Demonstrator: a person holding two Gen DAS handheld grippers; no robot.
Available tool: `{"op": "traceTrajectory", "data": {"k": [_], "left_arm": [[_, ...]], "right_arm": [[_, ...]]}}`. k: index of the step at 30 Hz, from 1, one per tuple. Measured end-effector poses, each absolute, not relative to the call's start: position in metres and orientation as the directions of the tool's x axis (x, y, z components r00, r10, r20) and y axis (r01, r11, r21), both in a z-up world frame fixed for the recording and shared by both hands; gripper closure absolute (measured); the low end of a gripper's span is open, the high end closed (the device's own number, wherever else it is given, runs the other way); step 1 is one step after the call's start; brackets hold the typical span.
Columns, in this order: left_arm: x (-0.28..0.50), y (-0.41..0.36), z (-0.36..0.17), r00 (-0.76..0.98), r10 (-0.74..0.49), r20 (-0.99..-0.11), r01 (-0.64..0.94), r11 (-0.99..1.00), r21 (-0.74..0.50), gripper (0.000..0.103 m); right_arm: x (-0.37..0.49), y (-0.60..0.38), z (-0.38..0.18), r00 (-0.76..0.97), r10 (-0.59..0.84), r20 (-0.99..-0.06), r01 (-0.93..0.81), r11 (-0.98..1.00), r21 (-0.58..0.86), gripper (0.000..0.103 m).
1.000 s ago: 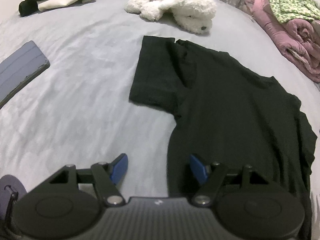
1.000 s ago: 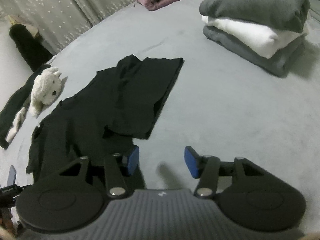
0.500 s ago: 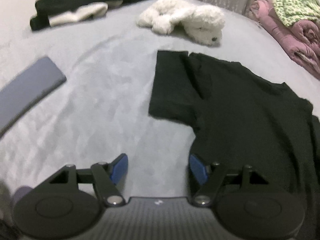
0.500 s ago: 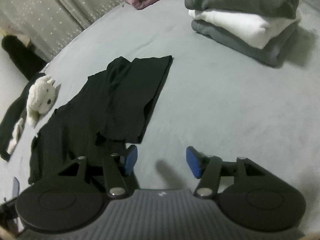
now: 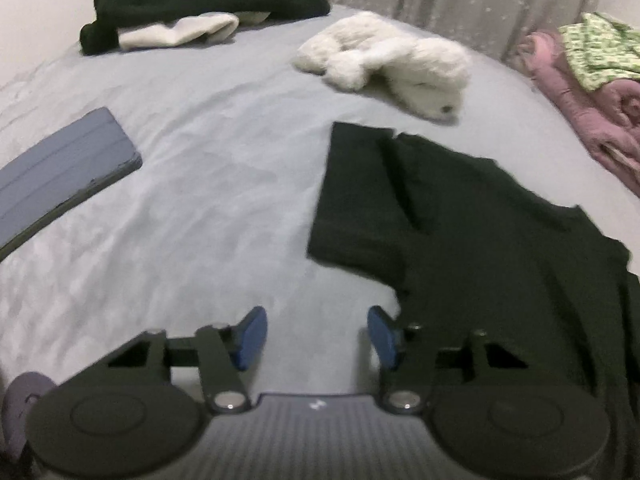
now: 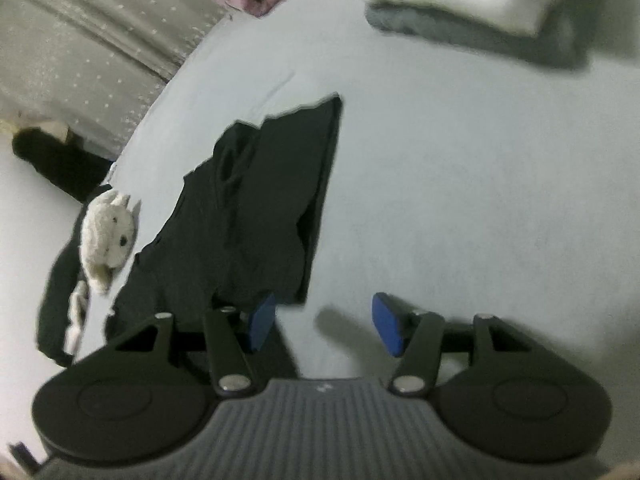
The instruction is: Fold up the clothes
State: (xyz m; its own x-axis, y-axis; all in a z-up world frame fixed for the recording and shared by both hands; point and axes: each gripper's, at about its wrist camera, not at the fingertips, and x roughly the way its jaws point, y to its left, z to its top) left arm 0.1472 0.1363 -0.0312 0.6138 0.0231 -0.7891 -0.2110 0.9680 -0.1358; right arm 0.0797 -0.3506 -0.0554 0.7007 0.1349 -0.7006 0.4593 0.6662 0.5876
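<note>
I see both claws spread wide and empty over the grey bed: left claw beside the black T-shirt sleeve, right claw at its hem.

We're over a pale grey bed, its sheet lightly wrinkled. A black T-shirt lies spread on it, a white plush dog just beyond. We see a dark garment with a cream one, a grey-blue flat case, pink bedding, and a stack of folded clothes.
</note>
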Motion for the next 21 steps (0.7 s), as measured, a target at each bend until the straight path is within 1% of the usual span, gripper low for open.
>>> {"op": "traceTrajectory", "data": {"k": [5, 10, 13, 15, 16, 18, 19, 20, 21], "left_arm": [[0.177, 0.141, -0.038, 0.622, 0.056, -0.781, -0.257, 0.957, -0.136, 0.051], [0.216, 0.151, -0.037, 0.649, 0.050, -0.759, -0.287, 0.940, -0.183, 0.053], [0.239, 0.159, -0.041, 0.676, 0.049, -0.736, -0.313, 0.922, -0.226, 0.060], [0.249, 0.160, -0.043, 0.690, 0.062, -0.721, -0.324, 0.917, -0.231, 0.063], [0.253, 0.160, -0.044, 0.700, 0.062, -0.711, -0.316, 0.920, -0.232, 0.066], [0.260, 0.160, -0.046, 0.719, 0.051, -0.693, -0.293, 0.927, -0.236, 0.072], [0.262, 0.160, -0.048, 0.727, 0.042, -0.685, -0.281, 0.929, -0.240, 0.077], [0.263, 0.160, -0.049, 0.729, 0.048, -0.683, -0.281, 0.931, -0.234, 0.083], [0.264, 0.160, -0.051, 0.731, 0.055, -0.680, -0.281, 0.932, -0.227, 0.087]], "right_arm": [[0.104, -0.360, -0.061, 0.735, 0.075, -0.674, 0.440, 0.704, 0.558, 0.045], [0.133, -0.365, -0.066, 0.782, -0.002, -0.623, 0.403, 0.764, 0.503, 0.045], [0.151, -0.370, -0.073, 0.819, -0.048, -0.572, 0.381, 0.790, 0.480, 0.049], [0.162, -0.372, -0.079, 0.842, -0.079, -0.534, 0.364, 0.814, 0.453, 0.053], [0.166, -0.373, -0.081, 0.850, -0.094, -0.518, 0.356, 0.828, 0.433, 0.054], [0.172, -0.373, -0.086, 0.865, -0.117, -0.488, 0.343, 0.848, 0.404, 0.069], [0.172, -0.376, -0.088, 0.872, -0.112, -0.477, 0.336, 0.845, 0.416, 0.075], [0.172, -0.381, -0.090, 0.878, -0.100, -0.468, 0.329, 0.836, 0.440, 0.084], [0.171, -0.385, -0.091, 0.885, -0.089, -0.458, 0.322, 0.826, 0.463, 0.089]]}}
